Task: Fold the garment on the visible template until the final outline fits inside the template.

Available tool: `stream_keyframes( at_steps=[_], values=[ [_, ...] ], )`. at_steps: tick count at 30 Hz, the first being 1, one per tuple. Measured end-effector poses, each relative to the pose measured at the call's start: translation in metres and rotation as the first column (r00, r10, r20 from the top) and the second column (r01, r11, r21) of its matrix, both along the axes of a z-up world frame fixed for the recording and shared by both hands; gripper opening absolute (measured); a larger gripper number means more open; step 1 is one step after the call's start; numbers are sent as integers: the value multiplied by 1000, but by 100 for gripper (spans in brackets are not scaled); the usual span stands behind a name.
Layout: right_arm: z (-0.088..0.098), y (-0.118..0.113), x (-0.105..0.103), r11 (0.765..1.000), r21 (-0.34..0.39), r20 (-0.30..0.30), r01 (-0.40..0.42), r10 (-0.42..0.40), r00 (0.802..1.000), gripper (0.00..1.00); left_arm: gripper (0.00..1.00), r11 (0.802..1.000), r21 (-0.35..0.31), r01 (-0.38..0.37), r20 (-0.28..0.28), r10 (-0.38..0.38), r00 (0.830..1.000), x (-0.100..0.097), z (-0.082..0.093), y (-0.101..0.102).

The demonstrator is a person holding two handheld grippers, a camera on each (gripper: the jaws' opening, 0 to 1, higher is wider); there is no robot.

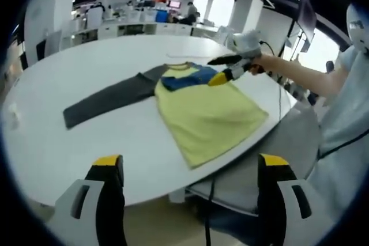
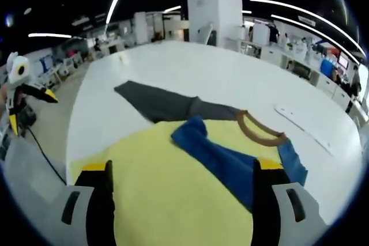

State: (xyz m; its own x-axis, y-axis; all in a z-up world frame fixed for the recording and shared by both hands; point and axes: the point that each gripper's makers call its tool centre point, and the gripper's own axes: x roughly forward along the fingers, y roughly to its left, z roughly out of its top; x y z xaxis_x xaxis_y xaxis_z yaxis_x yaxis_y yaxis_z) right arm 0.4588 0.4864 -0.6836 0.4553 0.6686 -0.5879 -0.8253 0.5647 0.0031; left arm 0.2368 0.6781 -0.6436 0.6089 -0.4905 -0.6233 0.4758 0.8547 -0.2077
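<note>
Left gripper (image 1: 190, 171) fingers apart; right gripper (image 2: 181, 174) fingers apart above yellow garment (image 2: 173, 200); no readable writing.

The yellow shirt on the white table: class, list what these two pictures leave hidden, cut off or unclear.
- Template: none can be made out on the table in either view.
- Shirt hem: in the right gripper view, cut off by the bottom edge and the jaws.
- Blue sleeve: its far end passes behind the right gripper's jaw.
- Right gripper: in the left gripper view, whether it pinches cloth is too small to tell.

The blue sleeve (image 2: 230, 162) hides part of the yellow shirt (image 2: 173, 200), whose hem the right gripper view's edge cuts off.
</note>
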Motion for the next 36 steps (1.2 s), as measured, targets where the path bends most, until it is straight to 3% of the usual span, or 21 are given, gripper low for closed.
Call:
stream_keyframes(
  at_steps=[2,5,9,15,27,36],
  values=[
    [1,-4,-4,1000,-10,6,0,0,1000,100,93,1000,0,-1,3,1,1000,1,1,0],
    [6,-3,-13,999,39,-23,11,-10,1000,100,93,1000,1,-4,7,4,1000,2,2,1],
    [8,-12,-16,1000,-12,34,12,-12,999,100,94,1000,1,-3,8,3,1000,2,2,-1],
    [22,-24,-26,999,33,37,37,-38,999,100,94,1000,1,-13,9,13,1000,2,2,0],
    [37,-52,-49,996,47,46,79,-81,996,100,94,1000,6,4,17,-4,1000,3,4,-6],
    [53,-59,-69,995,75,43,66,-69,997,100,94,1000,14,10,28,-11,1000,4,10,-10]
  ],
)
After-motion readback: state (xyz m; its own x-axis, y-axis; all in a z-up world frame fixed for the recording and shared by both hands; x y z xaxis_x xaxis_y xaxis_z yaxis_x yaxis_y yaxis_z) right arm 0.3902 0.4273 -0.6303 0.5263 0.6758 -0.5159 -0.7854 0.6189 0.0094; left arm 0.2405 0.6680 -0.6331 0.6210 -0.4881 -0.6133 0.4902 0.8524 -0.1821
